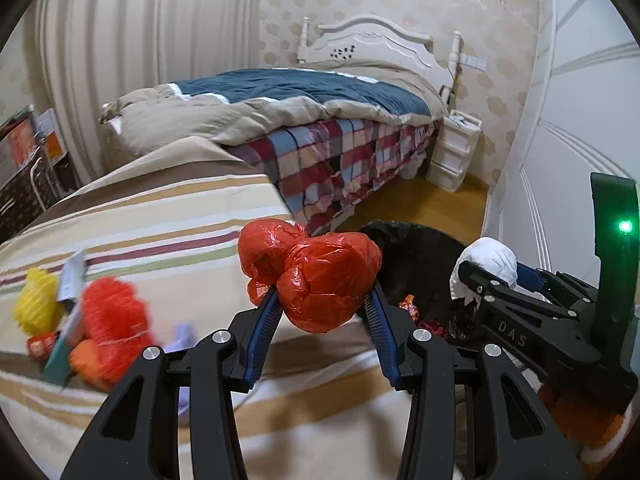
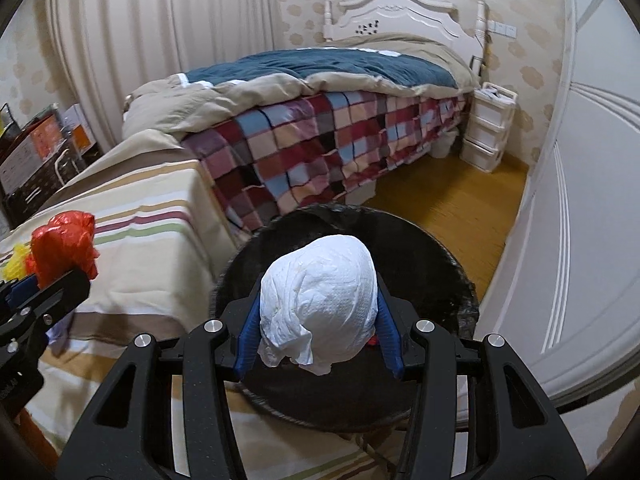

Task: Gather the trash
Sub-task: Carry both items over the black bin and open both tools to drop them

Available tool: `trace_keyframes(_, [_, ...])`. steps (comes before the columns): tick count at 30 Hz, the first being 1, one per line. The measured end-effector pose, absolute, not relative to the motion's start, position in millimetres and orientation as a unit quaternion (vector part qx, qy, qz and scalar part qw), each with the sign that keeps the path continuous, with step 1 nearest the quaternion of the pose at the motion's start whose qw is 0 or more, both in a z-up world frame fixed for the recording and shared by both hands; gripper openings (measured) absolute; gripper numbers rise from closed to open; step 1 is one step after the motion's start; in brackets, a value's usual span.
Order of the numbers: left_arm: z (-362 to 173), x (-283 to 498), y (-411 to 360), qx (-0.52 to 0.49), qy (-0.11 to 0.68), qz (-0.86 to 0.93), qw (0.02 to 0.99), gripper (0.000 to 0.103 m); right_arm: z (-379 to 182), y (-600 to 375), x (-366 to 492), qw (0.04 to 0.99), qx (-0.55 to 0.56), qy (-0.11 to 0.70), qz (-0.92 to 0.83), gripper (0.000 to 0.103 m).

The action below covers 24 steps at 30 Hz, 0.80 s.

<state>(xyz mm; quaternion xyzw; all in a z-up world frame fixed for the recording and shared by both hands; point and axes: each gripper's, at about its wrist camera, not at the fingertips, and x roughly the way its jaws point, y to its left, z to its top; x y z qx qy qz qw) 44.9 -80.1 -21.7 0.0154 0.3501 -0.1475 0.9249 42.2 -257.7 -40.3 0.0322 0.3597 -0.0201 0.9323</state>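
My left gripper is shut on a crumpled red plastic bag and holds it above the striped bedspread, just left of the black trash bin. My right gripper is shut on a crumpled white tissue wad and holds it over the open mouth of the trash bin. The right gripper with the tissue wad also shows in the left wrist view. The red bag also shows at the left of the right wrist view.
A pile of trash lies on the striped bedspread: a red mesh puff, a yellow mesh puff and small packets. Wrappers lie inside the bin. A bed with a plaid cover, white drawers and a wardrobe stand around.
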Motion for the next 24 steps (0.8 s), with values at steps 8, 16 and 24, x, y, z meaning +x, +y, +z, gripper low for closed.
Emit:
trace_keyframes(8, [-39.6, 75.3, -115.5, 0.035, 0.371, -0.152, 0.915, 0.045, -59.2, -279.6, 63.9, 0.926, 0.04, 0.374, -0.036, 0.048])
trace_keyframes(16, [-47.9, 96.2, -136.7, 0.055, 0.379, -0.144, 0.912, 0.045, -74.7, -297.2, 77.3, 0.92, 0.049, 0.385, -0.049, 0.048])
trace_keyframes(24, [-51.9, 102.2, -146.1, 0.062, 0.388, -0.145, 0.908, 0.046, -81.9, -305.9, 83.2, 0.917, 0.053, 0.391, -0.055, 0.048])
